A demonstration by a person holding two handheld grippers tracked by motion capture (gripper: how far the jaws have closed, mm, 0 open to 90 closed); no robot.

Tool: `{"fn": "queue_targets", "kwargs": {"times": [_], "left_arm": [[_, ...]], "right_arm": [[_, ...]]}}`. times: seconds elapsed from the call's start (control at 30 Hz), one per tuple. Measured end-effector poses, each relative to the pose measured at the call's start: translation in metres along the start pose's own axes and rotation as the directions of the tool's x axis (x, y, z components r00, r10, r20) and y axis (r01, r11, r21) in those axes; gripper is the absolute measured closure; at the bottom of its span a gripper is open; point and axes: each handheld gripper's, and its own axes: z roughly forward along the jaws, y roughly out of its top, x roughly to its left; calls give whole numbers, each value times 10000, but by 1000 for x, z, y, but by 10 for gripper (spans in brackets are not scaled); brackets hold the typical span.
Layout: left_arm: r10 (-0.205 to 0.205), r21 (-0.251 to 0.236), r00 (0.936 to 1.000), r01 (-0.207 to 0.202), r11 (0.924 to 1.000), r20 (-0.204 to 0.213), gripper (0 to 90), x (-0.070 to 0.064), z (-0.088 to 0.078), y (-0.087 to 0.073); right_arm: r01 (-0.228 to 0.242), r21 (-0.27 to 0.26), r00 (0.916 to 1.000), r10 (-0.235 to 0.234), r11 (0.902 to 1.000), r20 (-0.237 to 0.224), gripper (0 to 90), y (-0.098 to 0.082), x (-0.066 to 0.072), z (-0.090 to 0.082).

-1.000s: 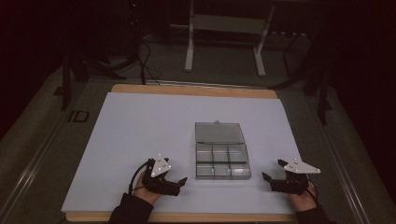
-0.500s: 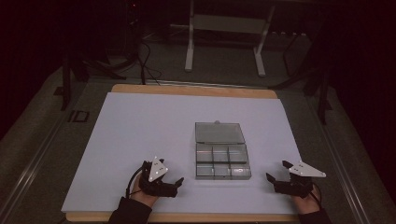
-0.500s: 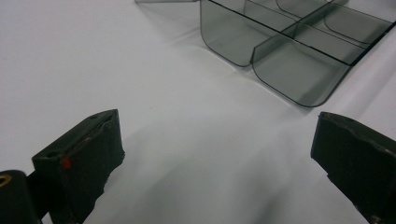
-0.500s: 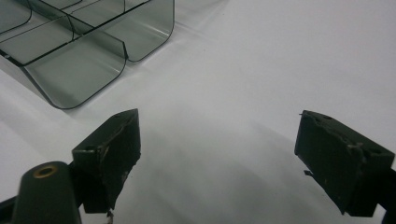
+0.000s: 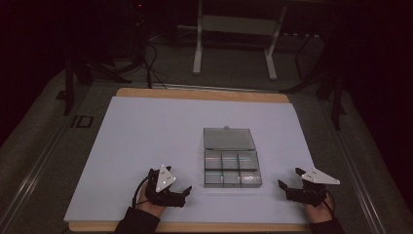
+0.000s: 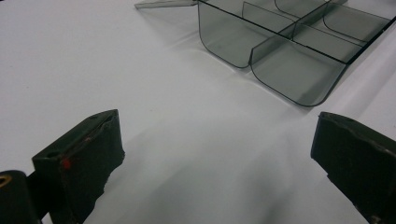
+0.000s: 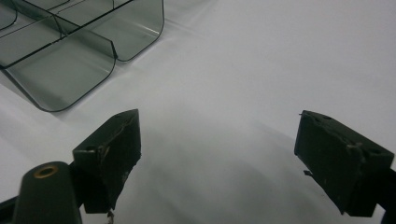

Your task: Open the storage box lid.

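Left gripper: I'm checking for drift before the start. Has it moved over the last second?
Yes, slightly. The left gripper has slid back toward the table's near edge and a little leftward, away from the clear compartmented plastic box, which stayed put.

I work at a wooden table (image 5: 195, 93) covered by a white sheet (image 5: 146, 141), the one bright patch in a dim room. Grey carpet (image 5: 44, 146) runs around it. Beyond the far edge stands a white metal frame (image 5: 234, 29) on two legs, with dark cables (image 5: 151, 68) trailing over the floor beside it. Further back all is black.
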Motion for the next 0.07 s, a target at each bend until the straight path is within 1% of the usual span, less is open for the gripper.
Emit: {"fn": "queue_targets", "kwargs": {"times": [0.07], "left_arm": [[5,-11,10000,-5,10000,1,34,0,0,0]], "right_arm": [[17,5,10000,-17,10000,-4,145,0,0,0]]}}
